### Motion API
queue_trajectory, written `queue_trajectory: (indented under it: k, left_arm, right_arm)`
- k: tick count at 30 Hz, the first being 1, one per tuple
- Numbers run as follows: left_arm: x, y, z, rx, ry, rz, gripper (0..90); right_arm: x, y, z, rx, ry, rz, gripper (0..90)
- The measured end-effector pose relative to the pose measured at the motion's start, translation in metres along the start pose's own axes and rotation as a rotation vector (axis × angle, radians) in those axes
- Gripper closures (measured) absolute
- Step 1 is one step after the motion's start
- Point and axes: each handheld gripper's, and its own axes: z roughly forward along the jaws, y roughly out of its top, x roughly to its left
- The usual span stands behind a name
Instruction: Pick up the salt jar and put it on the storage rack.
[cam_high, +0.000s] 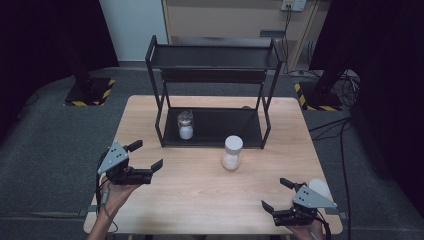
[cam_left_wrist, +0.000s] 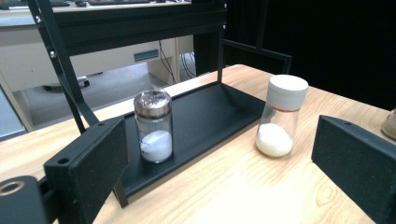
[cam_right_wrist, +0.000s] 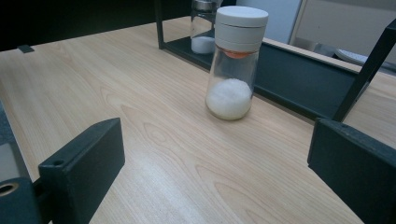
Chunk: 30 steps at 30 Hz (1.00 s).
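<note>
A glass shaker with a metal lid (cam_high: 185, 125) (cam_left_wrist: 153, 127) holds white powder and stands upright on the lower shelf of a black two-tier rack (cam_high: 215, 134) (cam_left_wrist: 205, 112). In front of the rack, a white-lidded glass jar (cam_high: 232, 152) (cam_left_wrist: 280, 116) (cam_right_wrist: 234, 63) with white powder stands upright on the wooden table (cam_high: 200, 190). My left gripper (cam_high: 147, 155) (cam_left_wrist: 219, 140) is open at the table's left, apart from both, its jaws pointing toward them. My right gripper (cam_high: 275, 194) (cam_right_wrist: 217, 144) is open near the front right, facing the white-lidded jar with nothing between its jaws.
A white round lid (cam_high: 319, 187) sits just behind my right gripper at the table's right edge. A glass piece with brownish content (cam_left_wrist: 390, 124) shows at the right edge of the left gripper view. The rack's upper shelf (cam_high: 215, 56) overhangs the lower one. Dark stands and cables surround the table.
</note>
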Motion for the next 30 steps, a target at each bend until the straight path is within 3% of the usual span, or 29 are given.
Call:
queue_trajectory:
  k: [5, 14, 21, 30]
  left_arm:
    - [-0.003, -0.014, -0.006, 0.002, -0.011, -0.016, 2.7]
    - [-0.002, -0.034, -0.009, -0.015, -0.071, -0.029, 2.6]
    - [-0.001, -0.047, -0.007, 0.006, -0.108, -0.033, 2.6]
    - [0.009, -0.064, -0.003, 0.012, -0.166, -0.038, 3.6]
  right_arm:
    - [0.000, 0.000, 0.000, 0.002, 0.001, -0.001, 4.0]
    - [0.000, 0.000, 0.000, 0.002, -0.002, -0.001, 4.0]
    - [0.000, 0.000, 0.001, 0.004, -0.001, -0.002, 4.0]
    - [0.001, 0.001, 0.001, 0.005, -0.003, -0.003, 4.0]
